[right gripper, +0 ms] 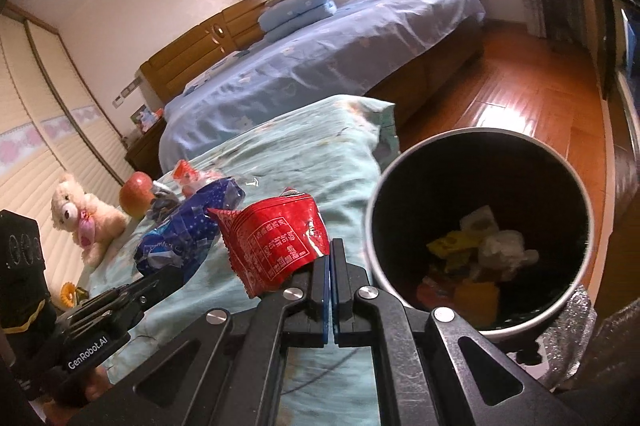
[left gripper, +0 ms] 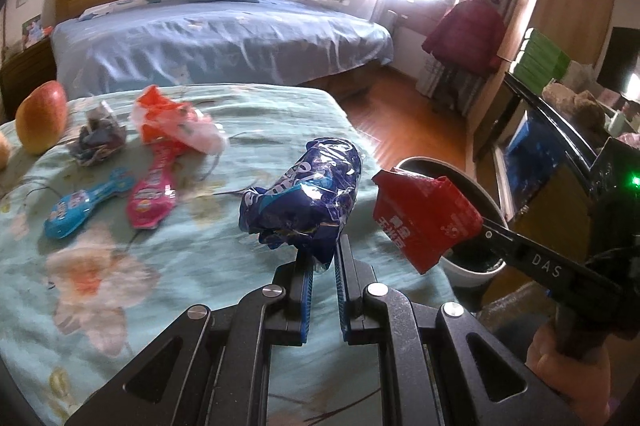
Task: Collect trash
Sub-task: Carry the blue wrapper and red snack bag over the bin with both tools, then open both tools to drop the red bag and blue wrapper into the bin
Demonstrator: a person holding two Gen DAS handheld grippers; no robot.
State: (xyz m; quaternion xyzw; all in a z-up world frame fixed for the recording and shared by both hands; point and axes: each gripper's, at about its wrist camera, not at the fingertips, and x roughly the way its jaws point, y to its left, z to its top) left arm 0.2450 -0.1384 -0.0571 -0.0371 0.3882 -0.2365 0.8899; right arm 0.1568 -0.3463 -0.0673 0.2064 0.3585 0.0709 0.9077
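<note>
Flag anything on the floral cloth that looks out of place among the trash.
The red-yellow mango-like fruit at the cloth's far left stands out: whole and intact beside the crumpled grey wrapper and orange-white plastic bag. Nothing looks spilled.

At lower centre the right gripper (right gripper: 331, 258) pinches a red wrapper (right gripper: 276, 240), jaws closed. Right of it stands a trash bin (right gripper: 576, 186); left, the left gripper (right gripper: 172, 276) clamps a blue wrapper (right gripper: 188, 226).

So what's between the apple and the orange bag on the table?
A small crumpled dark wrapper lies on the cloth between the apple and the orange bag; the left wrist view shows it clearly.
</note>
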